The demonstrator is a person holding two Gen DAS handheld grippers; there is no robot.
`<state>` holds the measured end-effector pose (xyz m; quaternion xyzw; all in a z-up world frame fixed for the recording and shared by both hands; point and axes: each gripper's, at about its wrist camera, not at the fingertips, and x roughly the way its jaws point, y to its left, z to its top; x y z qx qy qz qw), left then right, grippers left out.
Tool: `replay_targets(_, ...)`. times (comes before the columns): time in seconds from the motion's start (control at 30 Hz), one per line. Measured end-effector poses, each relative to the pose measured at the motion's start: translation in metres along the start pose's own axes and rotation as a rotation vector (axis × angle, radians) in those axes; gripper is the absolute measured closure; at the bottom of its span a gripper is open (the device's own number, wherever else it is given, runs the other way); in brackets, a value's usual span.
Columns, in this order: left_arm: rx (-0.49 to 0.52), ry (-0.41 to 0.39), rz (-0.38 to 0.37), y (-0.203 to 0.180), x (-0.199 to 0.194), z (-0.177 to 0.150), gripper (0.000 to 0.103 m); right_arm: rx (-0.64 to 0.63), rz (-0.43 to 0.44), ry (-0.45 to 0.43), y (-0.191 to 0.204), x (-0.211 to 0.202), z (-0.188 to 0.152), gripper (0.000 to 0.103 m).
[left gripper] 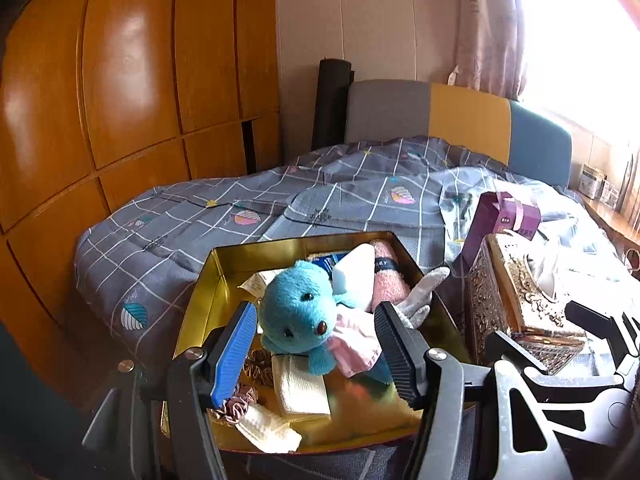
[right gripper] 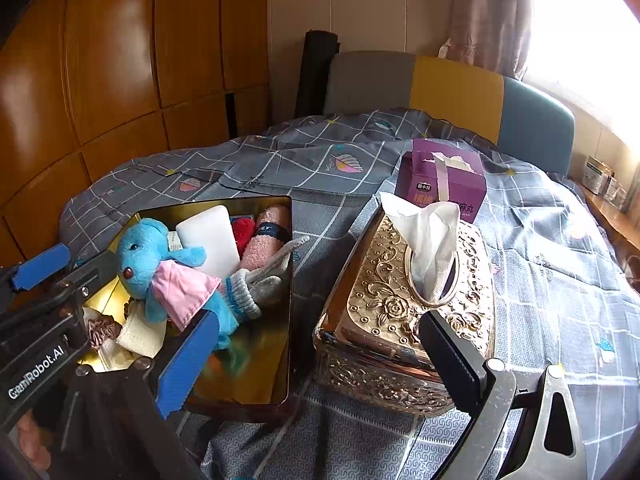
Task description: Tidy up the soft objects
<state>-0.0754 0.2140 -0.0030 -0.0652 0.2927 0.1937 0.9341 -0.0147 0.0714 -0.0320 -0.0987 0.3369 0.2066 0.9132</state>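
Plush toy (left gripper: 298, 316) | light, squashy, near tin's (left gripper: 208, 292) left wall | left gripper (left gripper: 316, 344) agape around head, right gripper (right gripper: 316, 356) agape, empty | you pinch the head.

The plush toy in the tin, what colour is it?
The plush toy is bright blue with a pink bib, clearest in the left wrist view.

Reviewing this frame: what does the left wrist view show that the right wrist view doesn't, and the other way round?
Only the left wrist view shows the folded cream cloth whole and the white strip at the tin's near edge. Only the right wrist view shows the red soft item between the white block and pink roll, and the tissue standing up from the ornate gold tissue box. Both show the gold tin, blue plush toy, grey glove, purple carton, and both open hand-held grippers: left, right.
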Motion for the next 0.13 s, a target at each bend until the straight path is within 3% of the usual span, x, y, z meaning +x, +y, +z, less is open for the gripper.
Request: replay_targets(0.13,-0.006,0.000,-0.006,0.0028,0.0013,0.0018,0.041,0.009,0.003,-0.030,-0.0025,-0.0070,0.0021,0.002)
